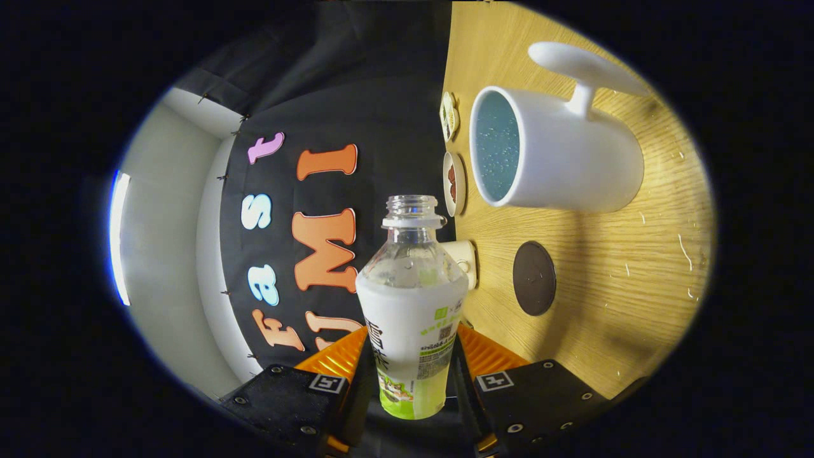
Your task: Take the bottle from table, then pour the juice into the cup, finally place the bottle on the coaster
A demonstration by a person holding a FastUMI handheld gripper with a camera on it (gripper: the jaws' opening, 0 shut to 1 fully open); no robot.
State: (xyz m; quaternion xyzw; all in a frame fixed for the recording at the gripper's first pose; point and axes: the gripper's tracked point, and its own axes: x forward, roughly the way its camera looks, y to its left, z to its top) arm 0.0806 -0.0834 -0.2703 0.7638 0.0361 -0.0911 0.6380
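Both fingers (411, 375) grip bottle (412, 305) beside cup (559, 156).

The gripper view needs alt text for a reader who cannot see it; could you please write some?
The gripper is shut on an uncapped bottle, tipped sideways relative to the wooden table. Beyond the fingers, a white cup stands on the table, with a dark round coaster nearer the bottle.

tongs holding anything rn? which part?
Yes. The tongs are shut on the bottle, gripping its lower body at the labelled section, one finger on each side. The neck and open mouth stay free.
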